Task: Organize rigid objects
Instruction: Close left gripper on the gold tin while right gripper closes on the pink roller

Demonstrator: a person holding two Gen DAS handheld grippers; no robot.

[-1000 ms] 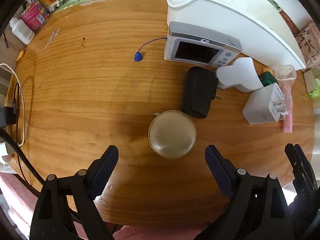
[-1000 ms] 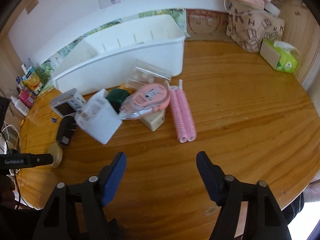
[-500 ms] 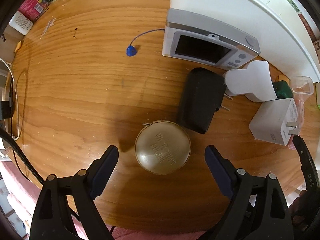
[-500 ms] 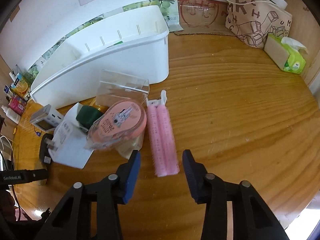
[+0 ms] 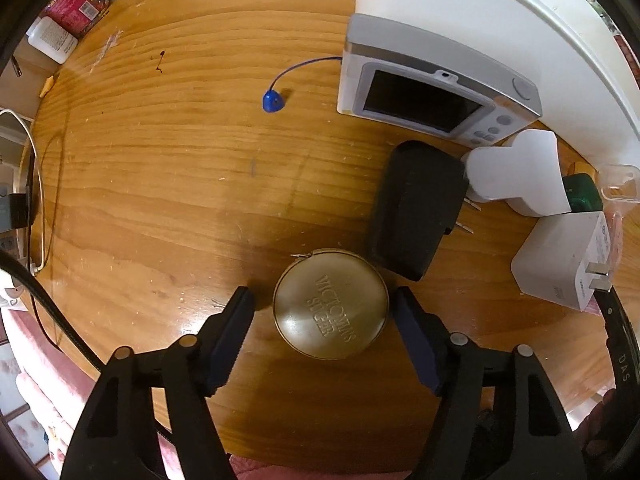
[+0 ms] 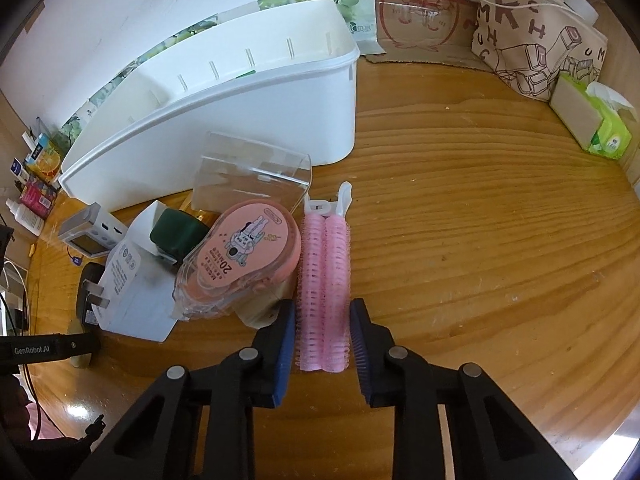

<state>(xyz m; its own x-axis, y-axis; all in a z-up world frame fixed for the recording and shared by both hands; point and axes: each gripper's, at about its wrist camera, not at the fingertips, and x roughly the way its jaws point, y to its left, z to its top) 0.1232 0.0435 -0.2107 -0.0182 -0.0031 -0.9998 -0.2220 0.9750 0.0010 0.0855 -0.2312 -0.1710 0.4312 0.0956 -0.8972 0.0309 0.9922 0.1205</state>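
Note:
A round gold tin [image 5: 331, 310] with embossed lettering lies flat on the wooden table [image 5: 168, 184]. My left gripper [image 5: 322, 296] points straight down over it, one jaw on each side. The jaws are closing, and a narrow gap still shows at both pads. In the right wrist view, a pair of pink hair rollers [image 6: 325, 264] with a white clip lies on the table. My right gripper [image 6: 322, 308] is shut on their near end, both blue pads pressing the sides.
A long white bin [image 6: 224, 100] stands at the back. In front of it are a grey screen device [image 5: 432, 96], black adapter [image 5: 416, 208], white plug adapter [image 5: 560, 264], pink tape dispenser [image 6: 248, 252] and clear box [image 6: 252, 172]. Far right are a tissue pack [image 6: 600, 128] and a pouch [image 6: 536, 40].
The left gripper came down over the tin and its jaws narrowed around it. The right gripper moved forward to the pink rollers and closed on them.

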